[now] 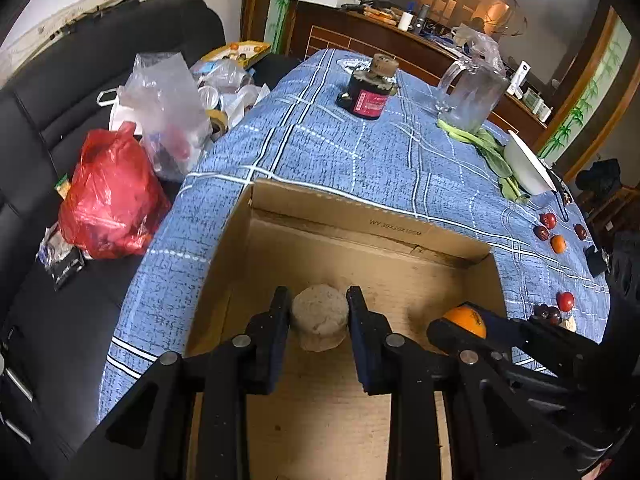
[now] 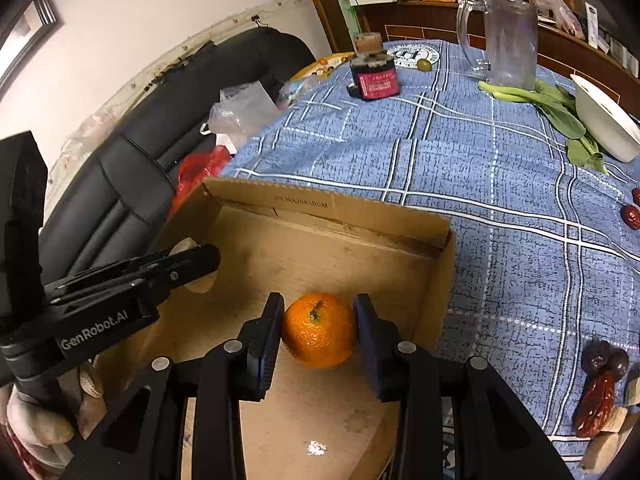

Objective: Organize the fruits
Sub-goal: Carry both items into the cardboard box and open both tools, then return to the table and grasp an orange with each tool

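Both claws hang over the open cardboard box [image 2: 332, 204] on the tabletop [image 2: 500, 168]: the left claw [image 1: 319, 312] is narrowly closed on a pale, rough lump [image 1: 320, 316], and the right claw [image 2: 318, 328] grips a mandarin [image 2: 319, 330]. To do this well, I judge each should sink until its load nearly touches the box floor, well apart from the other. Then open gently, so nothing rolls.
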The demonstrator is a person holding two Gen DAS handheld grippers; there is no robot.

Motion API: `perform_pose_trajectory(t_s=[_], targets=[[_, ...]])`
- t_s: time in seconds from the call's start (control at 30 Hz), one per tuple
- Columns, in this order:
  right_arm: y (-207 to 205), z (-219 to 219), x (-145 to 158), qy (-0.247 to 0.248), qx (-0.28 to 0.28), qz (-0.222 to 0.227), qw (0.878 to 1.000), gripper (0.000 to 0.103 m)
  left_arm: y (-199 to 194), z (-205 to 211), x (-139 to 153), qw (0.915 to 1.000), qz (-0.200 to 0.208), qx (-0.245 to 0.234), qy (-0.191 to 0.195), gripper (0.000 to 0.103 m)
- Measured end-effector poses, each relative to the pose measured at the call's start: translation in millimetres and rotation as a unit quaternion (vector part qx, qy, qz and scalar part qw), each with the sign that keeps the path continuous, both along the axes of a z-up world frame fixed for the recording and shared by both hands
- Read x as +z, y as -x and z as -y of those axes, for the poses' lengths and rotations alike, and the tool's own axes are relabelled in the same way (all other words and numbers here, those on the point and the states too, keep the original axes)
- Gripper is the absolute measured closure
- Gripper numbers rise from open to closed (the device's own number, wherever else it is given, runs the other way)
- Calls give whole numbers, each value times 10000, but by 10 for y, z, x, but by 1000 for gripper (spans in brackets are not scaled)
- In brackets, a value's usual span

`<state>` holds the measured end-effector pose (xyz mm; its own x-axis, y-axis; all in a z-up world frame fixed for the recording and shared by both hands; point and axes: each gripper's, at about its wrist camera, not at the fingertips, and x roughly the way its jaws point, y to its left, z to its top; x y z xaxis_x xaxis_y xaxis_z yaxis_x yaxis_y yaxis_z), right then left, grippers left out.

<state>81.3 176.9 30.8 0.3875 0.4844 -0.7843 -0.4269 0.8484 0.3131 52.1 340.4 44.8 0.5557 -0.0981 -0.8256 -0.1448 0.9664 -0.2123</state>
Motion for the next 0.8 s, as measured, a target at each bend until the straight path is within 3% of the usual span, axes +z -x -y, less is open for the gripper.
perform_pose_trajectory(t_s=[0.2, 0.33, 0.67, 0.8], targets=[[22, -66, -39, 157, 62, 101, 9998, 62, 58, -39, 78, 9998, 150, 116, 44, 60], [85, -69, 26, 42, 87, 224, 9997, 35, 148, -74, 187, 9993, 310, 208, 67, 53], [501, 159, 448, -88, 83, 846, 9963, 34, 586, -37, 540, 9963, 769, 376, 76, 45], [774, 410, 586, -151, -68, 1096, 9938, 27, 805, 129, 655, 9950, 953, 221, 202, 44]])
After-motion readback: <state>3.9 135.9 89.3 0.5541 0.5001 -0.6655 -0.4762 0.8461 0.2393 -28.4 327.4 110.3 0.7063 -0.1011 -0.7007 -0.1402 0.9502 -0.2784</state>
